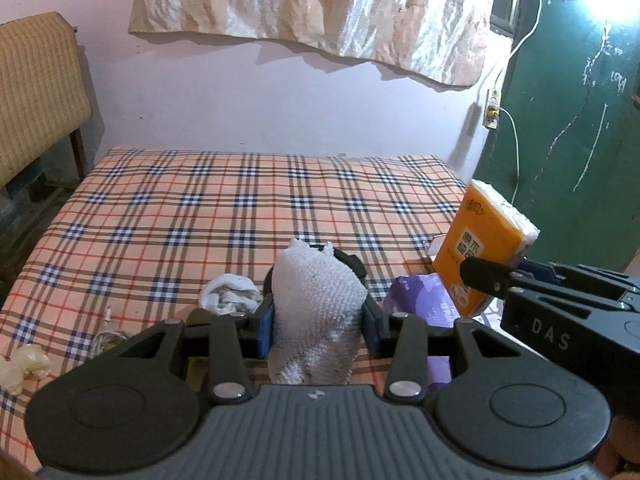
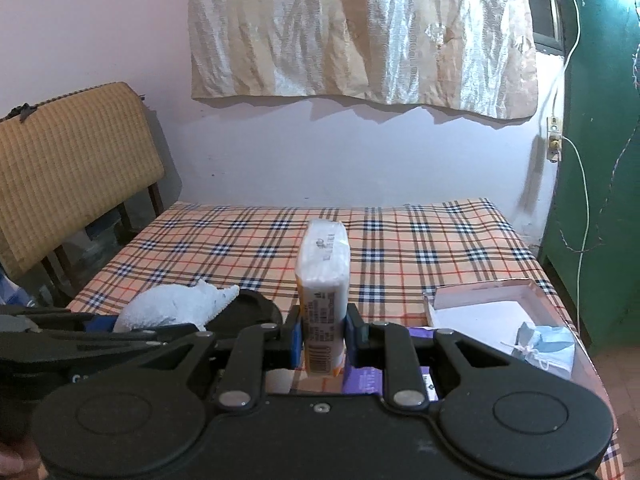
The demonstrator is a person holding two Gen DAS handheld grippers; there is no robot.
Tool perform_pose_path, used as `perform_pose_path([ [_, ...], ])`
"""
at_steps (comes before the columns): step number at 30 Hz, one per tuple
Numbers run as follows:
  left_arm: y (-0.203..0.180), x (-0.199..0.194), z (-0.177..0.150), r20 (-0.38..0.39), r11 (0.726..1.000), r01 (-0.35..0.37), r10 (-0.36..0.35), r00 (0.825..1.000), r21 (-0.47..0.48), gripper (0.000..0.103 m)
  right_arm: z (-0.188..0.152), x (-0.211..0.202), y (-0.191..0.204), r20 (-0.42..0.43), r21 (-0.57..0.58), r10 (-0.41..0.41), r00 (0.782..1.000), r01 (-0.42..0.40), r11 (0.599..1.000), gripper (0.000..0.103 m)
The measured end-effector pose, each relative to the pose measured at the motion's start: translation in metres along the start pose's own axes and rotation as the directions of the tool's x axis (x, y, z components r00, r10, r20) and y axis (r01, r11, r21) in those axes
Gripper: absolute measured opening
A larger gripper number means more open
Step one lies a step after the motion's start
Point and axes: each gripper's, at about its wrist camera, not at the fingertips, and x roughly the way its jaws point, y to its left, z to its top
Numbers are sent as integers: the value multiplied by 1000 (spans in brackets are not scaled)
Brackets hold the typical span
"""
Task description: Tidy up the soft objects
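Observation:
My left gripper is shut on a white knitted cloth, rolled and standing up between the blue pads above the plaid bed. The right gripper is shut on an orange tissue pack, held upright; this tissue pack also shows at the right of the left wrist view. The white cloth with the left gripper appears at the left of the right wrist view. A crumpled white sock lies on the bed just left of the held cloth.
A purple bag lies under the grippers. An open white box with a blue face mask sits at the bed's right corner. A cream crumpled wad lies near left. A woven chair back stands left, a green door right.

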Motion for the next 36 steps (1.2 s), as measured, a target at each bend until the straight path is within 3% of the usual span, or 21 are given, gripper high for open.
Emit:
perform_pose_path([
  [36,-67,29,-4,-42,986,121,-117,992,111,44,-6,-9,-83,-11,55,-126,992,126,990,26],
])
